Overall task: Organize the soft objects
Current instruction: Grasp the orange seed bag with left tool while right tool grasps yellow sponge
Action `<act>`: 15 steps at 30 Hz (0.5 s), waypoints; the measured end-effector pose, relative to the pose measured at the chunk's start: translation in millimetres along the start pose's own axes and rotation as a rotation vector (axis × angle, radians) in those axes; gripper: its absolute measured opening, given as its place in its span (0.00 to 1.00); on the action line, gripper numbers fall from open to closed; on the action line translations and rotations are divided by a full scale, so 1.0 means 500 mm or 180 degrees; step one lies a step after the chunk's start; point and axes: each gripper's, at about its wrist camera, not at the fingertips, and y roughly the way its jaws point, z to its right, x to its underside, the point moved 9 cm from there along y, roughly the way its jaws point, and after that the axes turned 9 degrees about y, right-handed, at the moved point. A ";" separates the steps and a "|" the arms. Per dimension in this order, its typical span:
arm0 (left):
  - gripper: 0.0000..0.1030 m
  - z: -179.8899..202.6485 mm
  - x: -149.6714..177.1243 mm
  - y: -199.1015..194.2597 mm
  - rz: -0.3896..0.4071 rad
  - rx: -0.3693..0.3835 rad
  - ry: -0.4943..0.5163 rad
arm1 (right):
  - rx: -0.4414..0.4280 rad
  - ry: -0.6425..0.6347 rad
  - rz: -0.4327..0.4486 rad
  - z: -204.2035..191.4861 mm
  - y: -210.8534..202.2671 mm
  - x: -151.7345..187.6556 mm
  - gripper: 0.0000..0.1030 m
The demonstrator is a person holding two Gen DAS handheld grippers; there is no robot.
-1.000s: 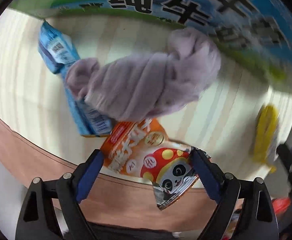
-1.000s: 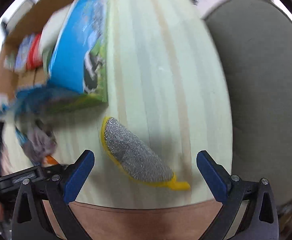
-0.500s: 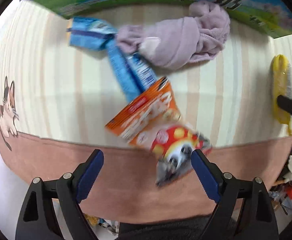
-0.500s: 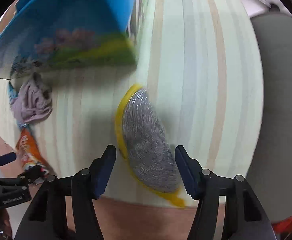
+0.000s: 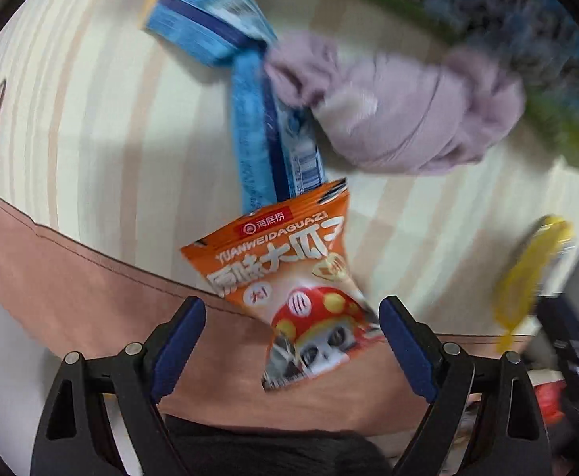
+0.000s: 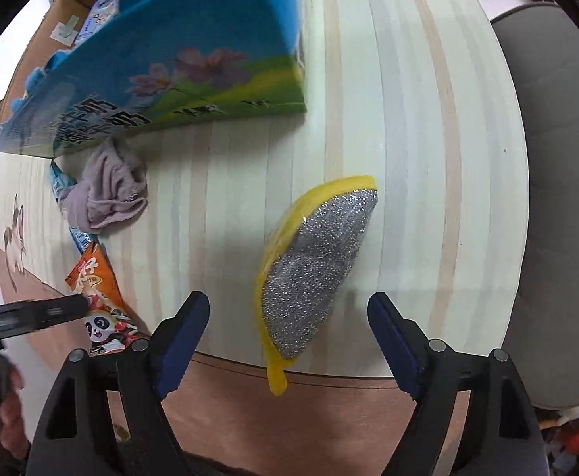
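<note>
Both tongs gape wide and hold nothing. The left gripper (image 5: 291,341) frames the orange snack packet (image 5: 289,277) at lower centre; the right gripper (image 6: 287,331) frames the yellow scouring pad (image 6: 313,273) overhanging the table edge (image 6: 368,373). Advance until each pad (1 per side) flanks the middle, then close gently.

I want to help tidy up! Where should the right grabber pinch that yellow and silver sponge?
Pinch the sponge across its narrow width, around the middle, one finger on the yellow edge and one on the silver side. It lies lengthwise between the open fingers of the right hand-held gripper, its thin yellow tail poking past the table edge. So probably come straight forward from that near edge. The tail looks too floppy to hold.
</note>
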 end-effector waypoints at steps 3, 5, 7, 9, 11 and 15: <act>0.61 0.011 0.005 0.014 0.0088 -0.0170 0.0156 | 0.0011 0.0057 0.0016 0.002 -0.003 -0.003 0.82; 0.44 0.023 0.021 0.019 0.0162 -0.0341 0.0391 | 0.0005 0.0065 0.0017 -0.010 0.004 -0.003 0.82; 0.43 0.023 0.034 0.019 0.0279 -0.0511 0.0619 | -0.0049 0.0094 -0.0018 -0.017 0.010 -0.002 0.82; 0.42 0.018 0.055 0.033 0.0311 -0.0589 0.0712 | -0.0130 0.0156 -0.0082 -0.023 0.024 -0.005 0.82; 0.42 0.013 0.073 0.047 0.0312 -0.0484 0.0639 | -0.0111 0.0186 -0.0128 -0.020 0.043 -0.009 0.82; 0.39 -0.011 0.078 0.036 0.0312 -0.0214 0.0468 | -0.0061 0.0220 -0.0182 -0.017 0.076 -0.005 0.46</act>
